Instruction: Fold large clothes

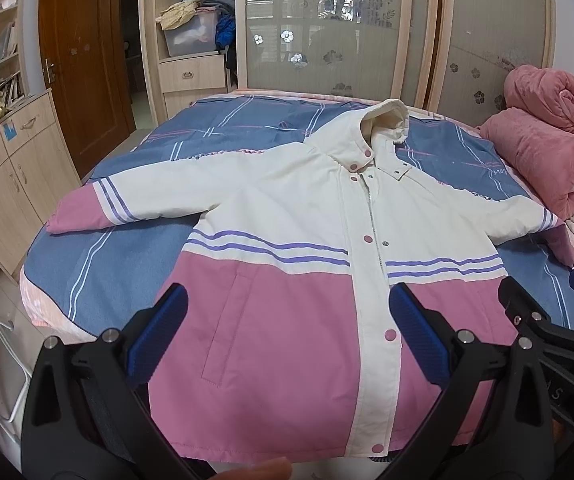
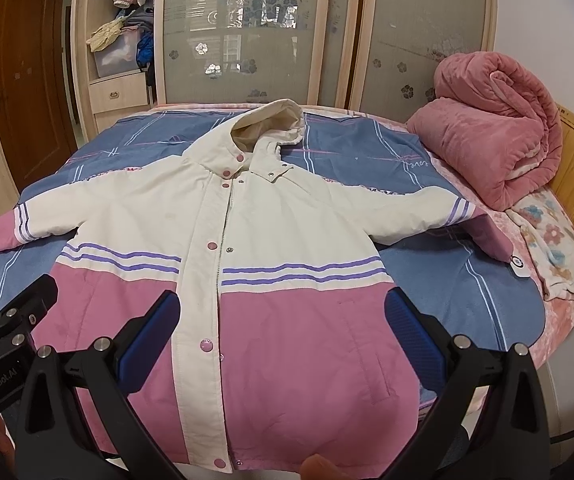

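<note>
Frosted floral wardrobe doors (image 1: 319,28) stand behind the bed (image 1: 135,240), wooden door (image 1: 83,64) left.

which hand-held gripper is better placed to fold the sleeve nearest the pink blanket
Right hand-held gripper: open, over the jacket's half nearest that sleeve and the blanket.

We see the jacket (image 1: 287,248) spread flat on the bed (image 1: 87,256), hood toward the wardrobe (image 1: 367,28) behind; a rolled blanket (image 1: 547,148) lies at its right.

Cream-and-pink jacket (image 1: 287,280), purple stripes
</note>
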Available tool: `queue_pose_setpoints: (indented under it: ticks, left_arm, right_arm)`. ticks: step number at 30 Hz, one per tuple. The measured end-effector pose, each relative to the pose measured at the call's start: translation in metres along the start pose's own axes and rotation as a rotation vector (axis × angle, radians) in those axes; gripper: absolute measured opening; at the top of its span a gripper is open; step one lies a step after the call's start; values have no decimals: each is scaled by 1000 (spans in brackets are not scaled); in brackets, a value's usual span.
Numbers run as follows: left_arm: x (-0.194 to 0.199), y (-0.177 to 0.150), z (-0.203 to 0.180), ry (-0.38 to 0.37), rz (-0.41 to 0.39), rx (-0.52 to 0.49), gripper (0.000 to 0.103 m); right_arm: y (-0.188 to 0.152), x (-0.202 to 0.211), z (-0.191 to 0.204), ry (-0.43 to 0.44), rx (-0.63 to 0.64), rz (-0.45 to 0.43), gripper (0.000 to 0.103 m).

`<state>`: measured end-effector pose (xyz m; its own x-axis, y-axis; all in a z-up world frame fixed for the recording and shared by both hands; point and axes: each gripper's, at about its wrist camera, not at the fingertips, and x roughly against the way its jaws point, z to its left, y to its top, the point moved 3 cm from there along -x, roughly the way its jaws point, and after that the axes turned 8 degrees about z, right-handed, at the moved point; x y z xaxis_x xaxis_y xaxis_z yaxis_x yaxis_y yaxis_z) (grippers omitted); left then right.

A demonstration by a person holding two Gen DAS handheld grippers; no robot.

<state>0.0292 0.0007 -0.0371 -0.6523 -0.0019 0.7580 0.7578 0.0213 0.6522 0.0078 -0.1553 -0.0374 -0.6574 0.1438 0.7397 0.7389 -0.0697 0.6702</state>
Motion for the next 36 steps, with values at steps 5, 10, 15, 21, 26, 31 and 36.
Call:
queue_pose_setpoints:
  ticks: [5, 10, 15, 21, 26, 31, 36]
  left_arm:
    - [-1, -1, 2, 1, 2, 4, 101]
    - [-2, -1, 3, 0, 5, 4, 101]
    - [-3, -2, 4, 0, 8, 6, 101]
    - [-4, -3, 5, -1, 11, 8, 101]
    - [-6, -3, 6, -1, 14, 9, 101]
    - [-6, -3, 7, -1, 15, 10, 101]
    - [-7, -4, 7, -1, 16, 10, 101]
  right_arm:
    - [0, -2, 0, 11, -1, 8, 102]
    - [0, -1, 1, 9, 1, 7, 102]
    - [-2, -2, 2, 7, 4, 9, 102]
    - [-3, -4, 3, 6, 8, 15, 102]
    - [-3, -4, 3, 5, 9, 15, 102]
    - [-3, -5, 4, 6, 10, 17, 102]
    - [-4, -7, 5, 7, 11, 22, 102]
